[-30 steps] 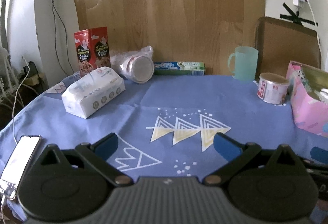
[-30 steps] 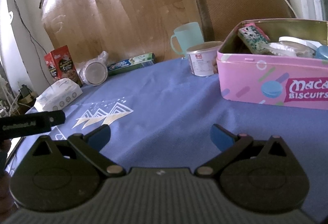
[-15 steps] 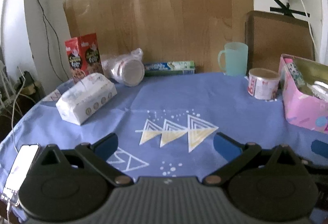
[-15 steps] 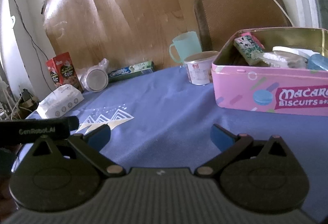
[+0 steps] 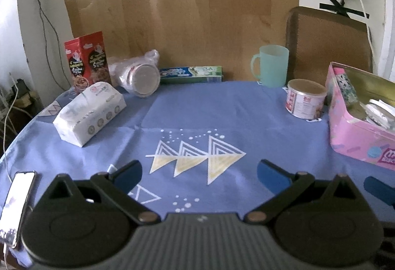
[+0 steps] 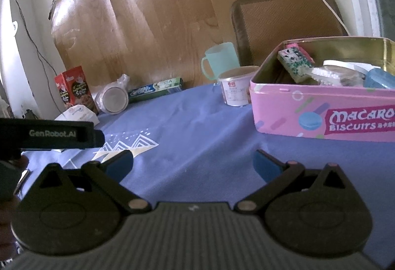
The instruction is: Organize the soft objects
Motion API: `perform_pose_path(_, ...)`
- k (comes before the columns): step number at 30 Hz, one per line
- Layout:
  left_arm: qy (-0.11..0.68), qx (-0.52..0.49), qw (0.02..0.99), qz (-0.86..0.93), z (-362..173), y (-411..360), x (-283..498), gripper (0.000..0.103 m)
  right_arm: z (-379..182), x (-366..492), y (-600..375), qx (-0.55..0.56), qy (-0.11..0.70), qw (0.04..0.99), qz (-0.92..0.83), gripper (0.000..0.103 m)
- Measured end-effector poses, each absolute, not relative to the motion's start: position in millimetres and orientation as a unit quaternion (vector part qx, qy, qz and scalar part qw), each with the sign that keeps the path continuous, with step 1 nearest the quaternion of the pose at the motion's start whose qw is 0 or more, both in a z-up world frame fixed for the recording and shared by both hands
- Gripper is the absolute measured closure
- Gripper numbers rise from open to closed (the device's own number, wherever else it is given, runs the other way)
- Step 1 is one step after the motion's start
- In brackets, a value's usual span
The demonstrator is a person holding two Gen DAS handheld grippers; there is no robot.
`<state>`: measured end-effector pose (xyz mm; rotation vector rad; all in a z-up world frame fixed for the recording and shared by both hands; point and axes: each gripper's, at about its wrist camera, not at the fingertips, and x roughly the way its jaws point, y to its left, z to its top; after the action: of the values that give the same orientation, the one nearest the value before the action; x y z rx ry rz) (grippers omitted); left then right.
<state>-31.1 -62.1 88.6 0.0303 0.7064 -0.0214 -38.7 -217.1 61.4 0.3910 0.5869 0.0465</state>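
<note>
The soft tissue pack (image 5: 90,113) lies far left on the blue tablecloth (image 5: 209,112), the pink biscuit tin (image 6: 321,107) well apart; my left gripper (image 5: 198,175) and right gripper (image 6: 192,162) gape empty—I'd grip it midway, gently.

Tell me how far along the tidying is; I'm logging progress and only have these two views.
Done: the pink biscuit tin already holds several items. In hand: nothing; the left gripper and right gripper are both open and empty above the blue tablecloth. Left: the white tissue pack and the bagged cup lie outside the tin.
</note>
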Motion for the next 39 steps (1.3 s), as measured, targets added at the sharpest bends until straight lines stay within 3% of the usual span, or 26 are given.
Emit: perform_pose_path(39,0.363,0.017,0.931,-0.021,80.7,-71.2,-30.0,0.0,57.8,-43.0,-223.2,0.196,0.287,0.938,0.007,0.0)
